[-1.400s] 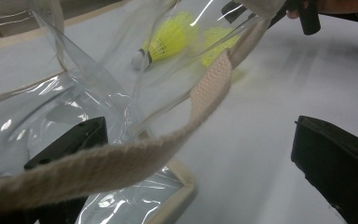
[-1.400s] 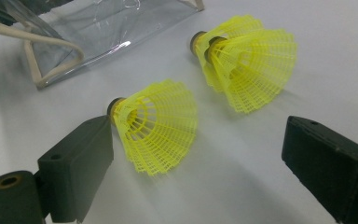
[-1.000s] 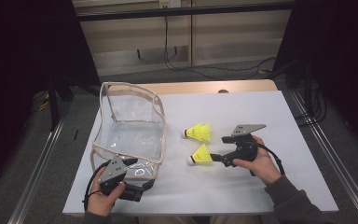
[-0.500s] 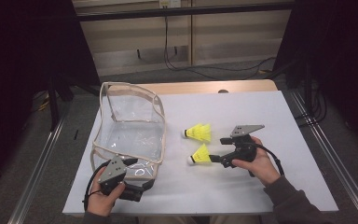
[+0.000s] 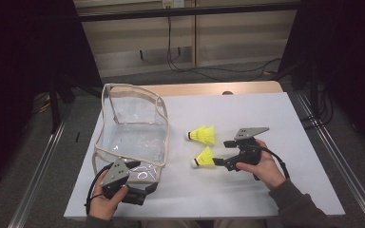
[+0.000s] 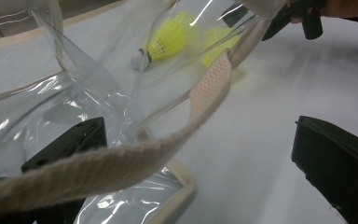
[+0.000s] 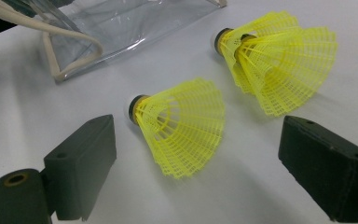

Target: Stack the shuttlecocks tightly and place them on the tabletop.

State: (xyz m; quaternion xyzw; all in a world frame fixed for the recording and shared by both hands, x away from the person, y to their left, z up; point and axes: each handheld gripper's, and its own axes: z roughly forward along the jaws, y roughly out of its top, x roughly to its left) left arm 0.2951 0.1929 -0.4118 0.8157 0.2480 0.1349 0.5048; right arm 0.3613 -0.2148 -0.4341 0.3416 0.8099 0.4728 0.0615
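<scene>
Right gripper (image 5: 220, 153): held at the right of the white table (image 5: 266, 114), jaws spread wide and released; nothing is gripped.
Near shuttlecock (image 5: 203, 158): lain on its side on the table, just ahead of the right gripper's jaws; in the right gripper view (image 7: 179, 132) its yellow skirt is seen between the two jaw tips, untouched by either.
Far shuttlecock (image 5: 202, 135): lain on its side a little beyond the near one, close to it but apart in the high view; its cork is turned toward the bag.
Left gripper (image 5: 140, 183): held at the near left corner of the table, jaws parted; in the left gripper view one jaw is seen behind the bag's clear film and the other well out to the side, so nothing is clamped.
Clear bag (image 5: 133, 128): stood open at the left of the table, its cloth-trimmed rim (image 6: 121, 161) draped across the left gripper's jaws.
Open room: a bare strip of table is left between the bag's right wall and the shuttlecocks; wide bare surface is seen to the right and far side.
Edges: the near table edge is close under both hands; metal rails (image 5: 332, 156) are run along both sides.
In the way: the sagging bag rim and film are laid between the left gripper and the shuttlecocks.
</scene>
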